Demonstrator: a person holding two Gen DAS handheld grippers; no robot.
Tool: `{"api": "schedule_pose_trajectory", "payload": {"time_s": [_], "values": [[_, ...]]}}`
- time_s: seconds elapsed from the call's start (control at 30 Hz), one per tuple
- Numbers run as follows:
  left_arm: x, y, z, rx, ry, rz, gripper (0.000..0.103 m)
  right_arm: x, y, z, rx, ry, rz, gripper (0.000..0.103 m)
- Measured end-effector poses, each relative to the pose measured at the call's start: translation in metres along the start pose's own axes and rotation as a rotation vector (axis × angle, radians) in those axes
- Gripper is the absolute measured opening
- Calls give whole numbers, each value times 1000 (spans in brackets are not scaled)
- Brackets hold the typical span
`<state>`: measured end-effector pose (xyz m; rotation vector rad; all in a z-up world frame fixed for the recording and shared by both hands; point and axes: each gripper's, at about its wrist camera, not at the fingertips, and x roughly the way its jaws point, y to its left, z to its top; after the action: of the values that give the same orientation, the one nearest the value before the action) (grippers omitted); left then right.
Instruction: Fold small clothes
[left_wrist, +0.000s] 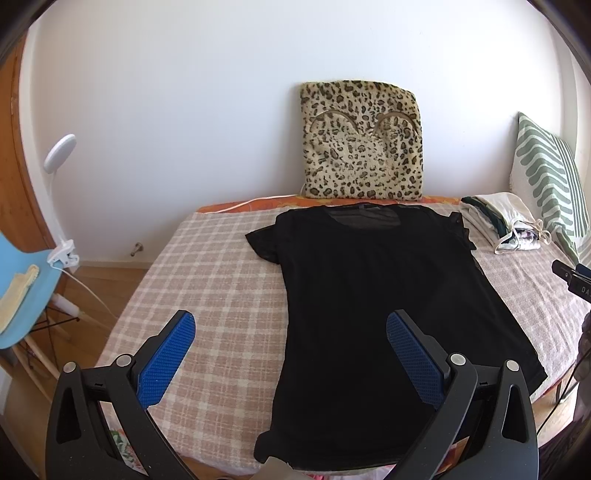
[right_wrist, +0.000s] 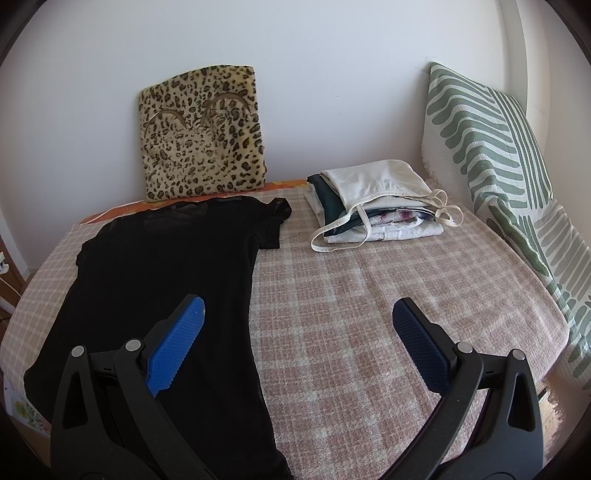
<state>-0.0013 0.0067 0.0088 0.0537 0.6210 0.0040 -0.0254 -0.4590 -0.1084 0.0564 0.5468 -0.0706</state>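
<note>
A black sheer T-shirt (left_wrist: 373, 302) lies flat and spread out on the checked bed cover (left_wrist: 207, 295), collar toward the wall. It also shows in the right wrist view (right_wrist: 162, 273). My left gripper (left_wrist: 290, 328) is open and empty, held above the shirt's lower left edge. My right gripper (right_wrist: 297, 317) is open and empty, above the shirt's right side and the bare cover (right_wrist: 369, 314). A part of the right gripper (left_wrist: 572, 277) shows at the right edge of the left wrist view.
A pile of folded clothes (right_wrist: 380, 210) lies at the back right of the bed. A leopard-print cushion (right_wrist: 203, 133) leans on the wall. A green striped pillow (right_wrist: 491, 155) stands at the right. A blue chair (left_wrist: 26, 280) with a clip lamp (left_wrist: 61, 151) stands left of the bed.
</note>
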Motion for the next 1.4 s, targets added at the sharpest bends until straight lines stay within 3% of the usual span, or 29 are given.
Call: {"api": "schedule_pose_trajectory", "payload": {"time_s": [1.13,1.4], "values": [[1,3,0,2,6,10,103,1,2,0,2,-4,0,103],[8,27,-7,-67,41,-4,103,8,12,4,15,7,21,103]]}}
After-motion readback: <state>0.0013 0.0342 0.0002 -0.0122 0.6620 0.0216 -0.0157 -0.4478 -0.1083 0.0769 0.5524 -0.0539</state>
